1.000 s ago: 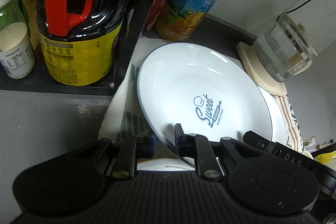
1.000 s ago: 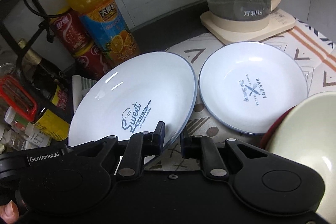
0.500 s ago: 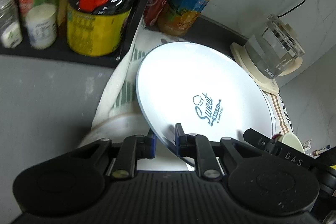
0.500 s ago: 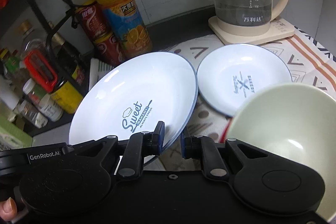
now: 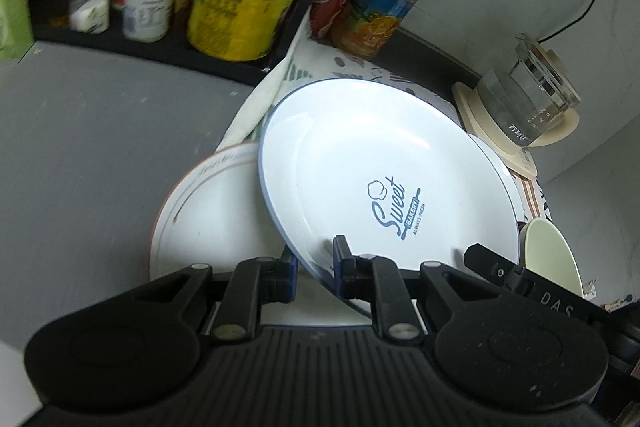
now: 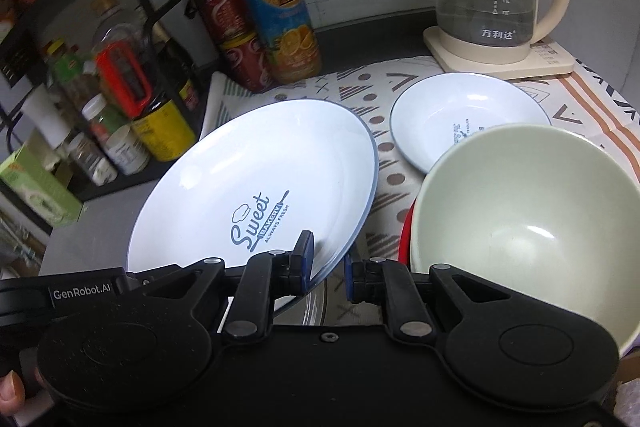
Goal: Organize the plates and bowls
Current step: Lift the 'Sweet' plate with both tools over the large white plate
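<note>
1. The left tool [image 5: 314, 269] pinches the near rim of the large "Sweet" plate [image 5: 384, 171]; the right tool [image 6: 326, 273] clamps the same rim.
2. Judging by its gloss, the plate is stiff, slippery and breakable, so the rim is the sensible hold.
3. It hangs tilted above the surface [image 5: 100, 131], over a brown-rimmed plate [image 5: 212, 215], both tools reaching forward beneath it.

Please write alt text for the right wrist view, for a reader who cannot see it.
Both grippers, right gripper and left gripper, pinch the near rim of a tilted white "Sweet Bakery" plate. To its right sit a pale green bowl and a smaller white plate; behind stands a glass kettle.
</note>
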The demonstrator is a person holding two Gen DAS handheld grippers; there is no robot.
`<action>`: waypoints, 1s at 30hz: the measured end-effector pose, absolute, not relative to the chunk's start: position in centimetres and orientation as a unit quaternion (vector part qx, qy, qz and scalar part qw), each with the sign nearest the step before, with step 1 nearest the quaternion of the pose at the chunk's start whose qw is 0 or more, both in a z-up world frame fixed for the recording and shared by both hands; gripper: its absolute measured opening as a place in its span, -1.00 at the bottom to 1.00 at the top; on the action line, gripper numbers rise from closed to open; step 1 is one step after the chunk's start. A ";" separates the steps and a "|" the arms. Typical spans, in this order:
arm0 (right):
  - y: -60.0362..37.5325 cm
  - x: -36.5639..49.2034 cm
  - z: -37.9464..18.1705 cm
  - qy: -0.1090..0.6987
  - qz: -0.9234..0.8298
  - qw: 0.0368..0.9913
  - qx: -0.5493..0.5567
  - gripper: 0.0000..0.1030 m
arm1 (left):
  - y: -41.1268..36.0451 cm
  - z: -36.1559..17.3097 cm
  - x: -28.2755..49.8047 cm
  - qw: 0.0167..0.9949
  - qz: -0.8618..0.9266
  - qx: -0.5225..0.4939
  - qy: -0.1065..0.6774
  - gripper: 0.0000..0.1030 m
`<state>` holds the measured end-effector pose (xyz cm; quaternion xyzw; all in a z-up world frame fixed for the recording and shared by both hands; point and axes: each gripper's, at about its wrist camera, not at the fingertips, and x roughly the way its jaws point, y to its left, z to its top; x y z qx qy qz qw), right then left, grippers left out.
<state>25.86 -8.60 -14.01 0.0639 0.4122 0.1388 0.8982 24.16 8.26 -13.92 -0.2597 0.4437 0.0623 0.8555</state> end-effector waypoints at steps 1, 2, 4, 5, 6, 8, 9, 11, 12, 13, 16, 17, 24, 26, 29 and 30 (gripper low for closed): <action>-8.6 25.6 -14.1 0.412 0.143 0.898 0.059 -0.71 | 8.2 -14.0 23.7 0.856 0.066 -0.262 0.442 -0.70; -8.6 25.3 -14.1 0.413 0.146 0.897 0.056 -0.71 | 8.2 -14.0 23.3 0.855 0.068 -0.264 0.441 -0.70; -8.6 24.8 -14.2 0.414 0.151 0.896 0.050 -0.71 | 8.1 -14.2 22.4 0.853 0.073 -0.269 0.441 -0.70; -8.7 24.6 -14.2 0.415 0.153 0.895 0.048 -0.71 | 8.0 -14.2 22.1 0.852 0.076 -0.271 0.442 -0.70; -8.7 24.4 -14.2 0.416 0.155 0.895 0.045 -0.71 | 8.0 -14.3 21.7 0.851 0.079 -0.272 0.443 -0.70; -8.6 23.9 -14.3 0.417 0.160 0.894 0.039 -0.71 | 7.9 -14.3 20.9 0.850 0.083 -0.274 0.442 -0.70; -8.6 23.6 -14.3 0.418 0.162 0.893 0.035 -0.71 | 7.9 -14.4 20.6 0.849 0.086 -0.277 0.443 -0.70; -8.5 23.2 -14.4 0.421 0.167 0.891 0.029 -0.71 | 7.9 -14.5 20.0 0.846 0.092 -0.281 0.444 -0.70; -8.4 23.1 -14.5 0.421 0.169 0.891 0.027 -0.71 | 7.9 -14.5 19.7 0.844 0.095 -0.283 0.445 -0.70; -8.3 22.9 -14.5 0.422 0.171 0.890 0.025 -0.71 | 7.9 -14.6 19.4 0.843 0.096 -0.284 0.446 -0.69; -8.2 22.5 -14.8 0.425 0.174 0.888 0.023 -0.71 | 7.9 -14.8 18.9 0.839 0.099 -0.286 0.452 -0.69; -8.2 22.4 -14.8 0.427 0.174 0.887 0.021 -0.71 | 8.0 -14.9 18.8 0.838 0.100 -0.286 0.453 -0.69; -7.8 22.5 -15.5 0.443 0.166 0.881 0.007 -0.71 | 8.0 -15.8 18.8 0.828 0.102 -0.294 0.466 -0.69; -7.7 22.6 -15.6 0.444 0.164 0.881 0.007 -0.71 | 8.2 -16.1 18.8 0.826 0.102 -0.298 0.468 -0.69; -7.3 22.7 -15.7 0.445 0.160 0.881 0.002 -0.71 | 8.3 -16.5 18.8 0.824 0.101 -0.302 0.468 -0.68; -7.3 22.7 -15.8 0.446 0.159 0.881 0.002 -0.71 | 8.3 -16.4 18.8 0.824 0.102 -0.299 0.469 -0.68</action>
